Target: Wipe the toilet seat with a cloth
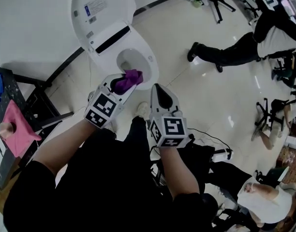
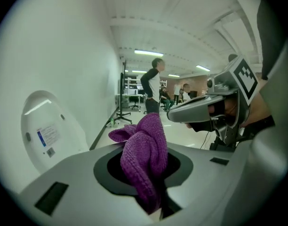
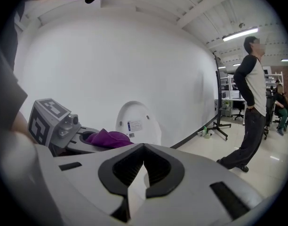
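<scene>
A white toilet stands against the wall with its lid (image 1: 97,8) raised and its seat (image 1: 147,64) down around the bowl. My left gripper (image 1: 120,84) hovers just in front of the bowl's near rim, shut on a bunched purple cloth (image 1: 131,78). That cloth (image 2: 143,149) sticks up out of the jaws in the left gripper view. My right gripper (image 1: 156,90) is beside it on the right, a little nearer to me, shut with nothing in it. In the right gripper view the right gripper (image 3: 137,175) points at the lid (image 3: 137,124) and the cloth (image 3: 108,138).
A black stand with a pink cloth (image 1: 20,127) is at the left. A person (image 1: 244,47) stands on the glossy floor at upper right; another person (image 1: 264,195) sits at lower right. Tripod legs (image 1: 218,1) and cables (image 1: 211,151) lie around.
</scene>
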Action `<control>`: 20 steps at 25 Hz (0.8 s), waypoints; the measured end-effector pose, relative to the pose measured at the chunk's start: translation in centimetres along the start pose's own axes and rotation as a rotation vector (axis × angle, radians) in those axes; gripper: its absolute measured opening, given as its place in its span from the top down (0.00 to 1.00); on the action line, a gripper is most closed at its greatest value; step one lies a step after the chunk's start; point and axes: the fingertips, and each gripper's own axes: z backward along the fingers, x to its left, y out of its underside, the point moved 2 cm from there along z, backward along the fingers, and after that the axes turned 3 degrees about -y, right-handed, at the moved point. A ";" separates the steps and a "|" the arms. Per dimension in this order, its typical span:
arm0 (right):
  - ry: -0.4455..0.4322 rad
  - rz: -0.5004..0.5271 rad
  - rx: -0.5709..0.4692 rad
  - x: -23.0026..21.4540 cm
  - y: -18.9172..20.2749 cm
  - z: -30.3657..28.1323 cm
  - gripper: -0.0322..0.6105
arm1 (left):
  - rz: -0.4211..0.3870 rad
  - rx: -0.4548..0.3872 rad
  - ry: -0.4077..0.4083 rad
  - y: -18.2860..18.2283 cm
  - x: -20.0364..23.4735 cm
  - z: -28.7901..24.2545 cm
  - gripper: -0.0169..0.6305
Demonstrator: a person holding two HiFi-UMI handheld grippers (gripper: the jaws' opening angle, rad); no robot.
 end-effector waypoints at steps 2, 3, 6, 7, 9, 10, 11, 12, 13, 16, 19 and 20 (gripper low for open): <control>-0.006 0.009 -0.010 2.5 -0.3 0.9 0.92 | -0.009 -0.021 -0.014 0.1 0.0 3.2 0.83; -0.012 0.015 -0.014 3.5 -0.5 1.3 0.92 | -0.013 -0.030 -0.023 0.1 0.0 4.7 0.83; -0.038 0.032 -0.023 6.0 -1.4 2.4 0.92 | -0.011 -0.045 -0.057 -0.2 0.0 8.4 0.83; -0.050 0.039 -0.025 6.7 -1.7 2.7 0.93 | -0.008 -0.053 -0.070 -0.5 -0.1 9.4 0.83; -0.077 0.056 -0.030 7.6 -2.4 3.4 0.93 | -0.003 -0.071 -0.099 -1.1 -0.4 10.9 0.83; -0.091 0.065 -0.034 7.9 -2.8 3.7 0.93 | 0.000 -0.079 -0.116 -1.4 -0.6 11.5 0.83; -0.105 0.074 -0.039 8.1 -3.2 4.0 0.93 | 0.001 -0.086 -0.134 -1.8 -0.8 11.9 0.83; -0.118 0.082 -0.044 8.1 -3.5 4.2 0.93 | 0.000 -0.092 -0.152 -2.2 -1.0 12.2 0.83; -0.130 0.088 -0.049 8.0 -3.9 4.5 0.93 | -0.002 -0.096 -0.169 -2.5 -1.3 12.5 0.83; -0.168 0.101 -0.057 7.6 -4.6 5.4 0.93 | -0.006 -0.110 -0.220 -3.7 -2.3 12.9 0.83; -0.202 0.125 -0.066 7.3 -5.0 6.2 0.93 | 0.000 -0.127 -0.263 -4.5 -3.2 13.0 0.83; -0.211 0.131 -0.068 7.2 -5.1 6.4 0.93 | 0.005 -0.130 -0.273 -4.6 -3.6 12.9 0.83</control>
